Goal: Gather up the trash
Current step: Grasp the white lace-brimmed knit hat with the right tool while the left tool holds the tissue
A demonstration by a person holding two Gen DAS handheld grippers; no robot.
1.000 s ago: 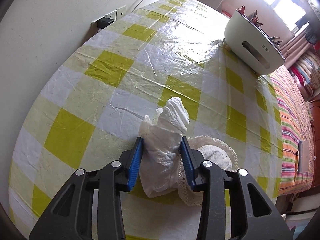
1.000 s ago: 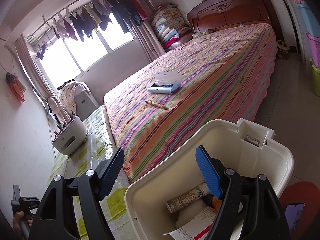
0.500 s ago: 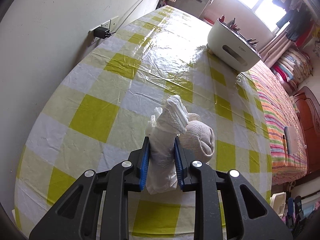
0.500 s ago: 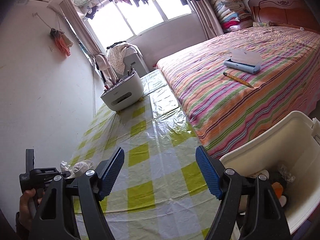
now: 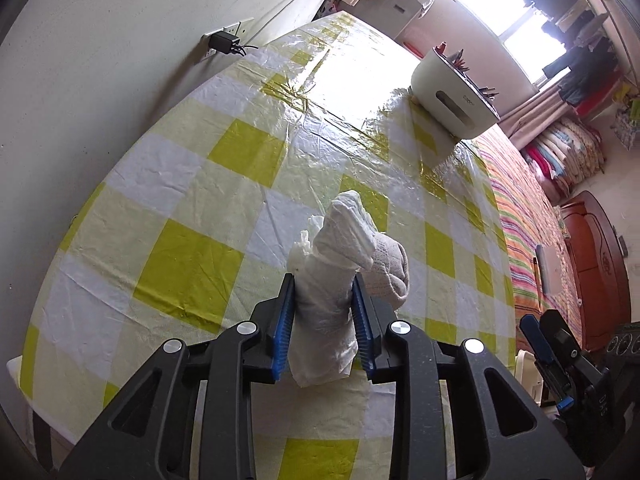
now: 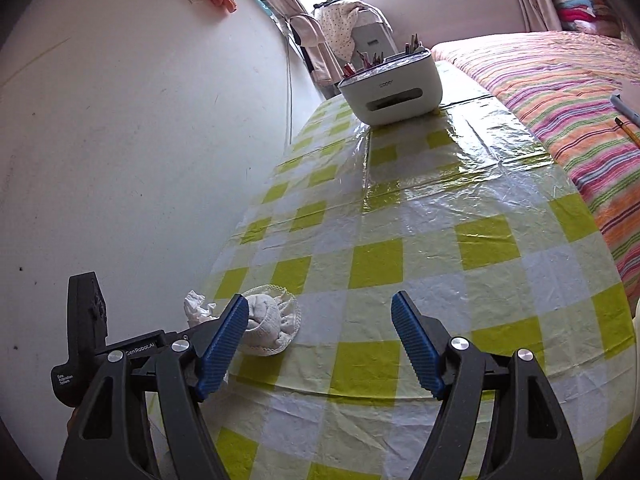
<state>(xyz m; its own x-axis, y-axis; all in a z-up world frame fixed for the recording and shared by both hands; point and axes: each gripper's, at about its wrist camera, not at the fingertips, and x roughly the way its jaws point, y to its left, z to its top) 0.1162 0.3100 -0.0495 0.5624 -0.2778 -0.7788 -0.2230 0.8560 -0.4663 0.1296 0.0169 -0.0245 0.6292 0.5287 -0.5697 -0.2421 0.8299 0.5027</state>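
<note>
— Gripping anything, the left gripper (image 5: 323,322)?
— Yes: its jaws, having just eased slightly wider, clamp the crumpled tissue (image 5: 332,280) between them.
— The right gripper (image 6: 320,344)?
— Jaws spread wide, nothing between.

We see the left tool (image 5: 324,322) filling the lower middle of its frame: two black, speckled plastic arms with triangular cut-outs, four round silver screws, and ribbed blue pads (image 5: 282,330) on the inner faces. The right tool (image 6: 320,344) is built the same, across the bottom of its own frame. At lower left there, the left tool's black body carries white lettering, "GenRobot.AI" and "Data Acquisition System".
</note>
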